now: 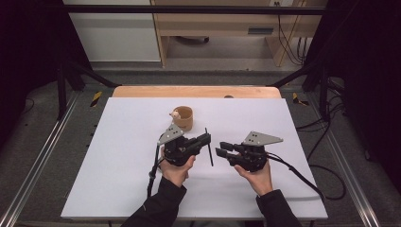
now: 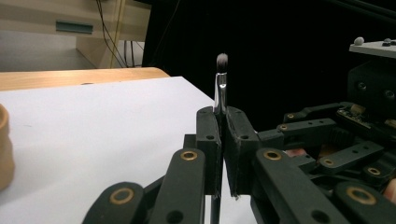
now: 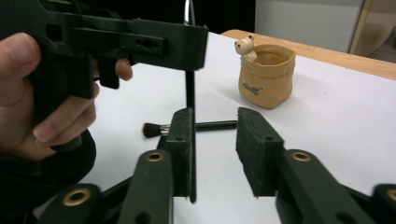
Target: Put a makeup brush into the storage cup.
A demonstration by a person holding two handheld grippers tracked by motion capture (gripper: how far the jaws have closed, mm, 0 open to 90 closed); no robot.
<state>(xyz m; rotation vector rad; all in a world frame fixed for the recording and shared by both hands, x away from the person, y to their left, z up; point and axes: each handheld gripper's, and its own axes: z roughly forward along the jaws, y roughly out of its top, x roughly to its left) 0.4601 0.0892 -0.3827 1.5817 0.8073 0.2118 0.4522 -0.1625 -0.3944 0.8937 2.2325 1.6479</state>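
My left gripper [image 1: 207, 138] is shut on a thin black makeup brush [image 1: 208, 147], which stands upright in its jaws with the bristles [image 2: 222, 59] on top. In the left gripper view the brush's silver ferrule [image 2: 220, 91] rises from between the closed pads of the left gripper [image 2: 223, 116]. My right gripper [image 1: 219, 148] points at the brush from the right, jaws open. In the right gripper view the brush handle [image 3: 190, 93] hangs between the open jaws of the right gripper [image 3: 215, 121], close along the left pad. A second brush [image 3: 187, 126] lies flat on the table behind it.
A small tan cup [image 1: 183, 118] with a bear figure on its rim [image 3: 245, 45] stands just beyond the left gripper. A white sheet [image 1: 118, 156] covers the wooden table [image 1: 196, 91]. Metal rails and cables run along both sides.
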